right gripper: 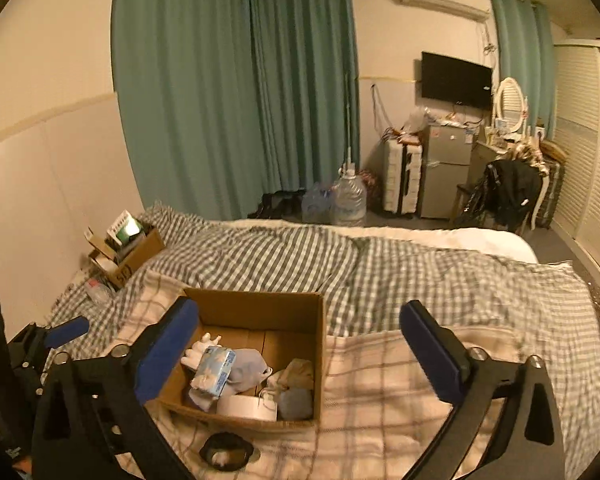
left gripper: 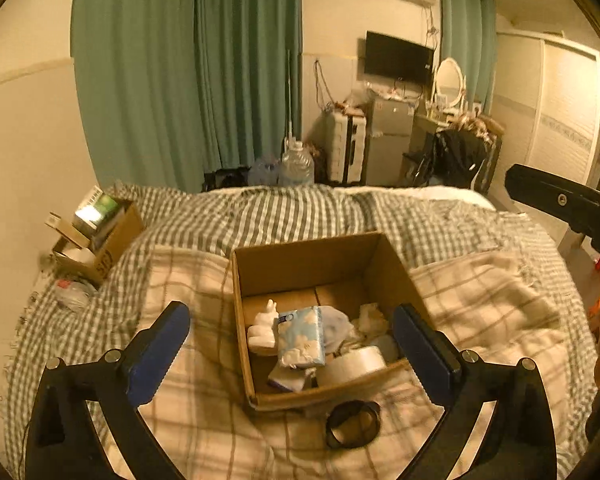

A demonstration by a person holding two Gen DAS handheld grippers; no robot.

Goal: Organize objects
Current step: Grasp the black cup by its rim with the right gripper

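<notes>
An open cardboard box sits on the bed; it also shows in the right wrist view. Inside lie a blue cloud-print tissue pack, a white figurine, a roll of white tape and crumpled cloth. A black ring-shaped object lies on the blanket in front of the box; it also shows in the right wrist view. My left gripper is open and empty above the box's near side. My right gripper is open and empty, above the box's right edge.
A second cardboard box with packages stands by the wall at the left of the bed. The bed carries a checked duvet and a plaid blanket. Water jugs, a suitcase, a fridge and a chair stand beyond the bed.
</notes>
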